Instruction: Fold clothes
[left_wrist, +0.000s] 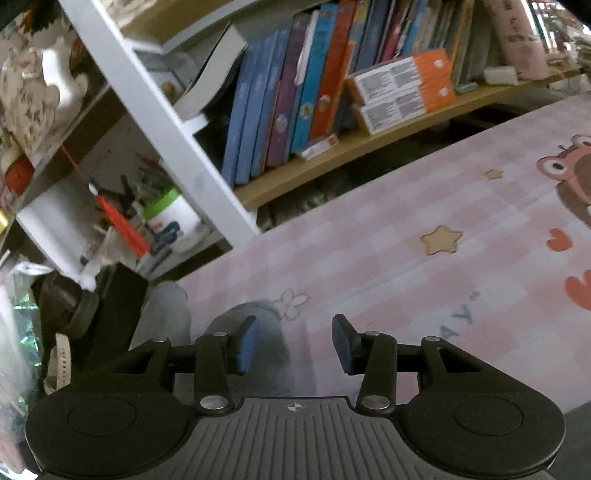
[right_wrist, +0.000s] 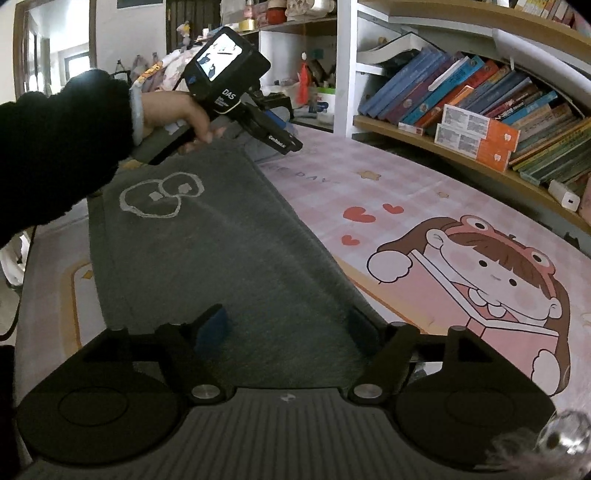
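A pink cartoon mat (right_wrist: 424, 206) is covering the table, with bookshelves (right_wrist: 480, 110) standing behind it. The grey garment (right_wrist: 207, 240) is lying flat on the mat, spreading under the right gripper (right_wrist: 286, 328), whose fingers are hanging spread and empty; the left gripper (left_wrist: 294, 343), also gaping, is hovering past the garment's far end.

Grey garment (right_wrist: 221, 240): fuzzy fabric, white outline motif at upper left, lying flat, folded lengthwise, centre-left of right-wrist frame.
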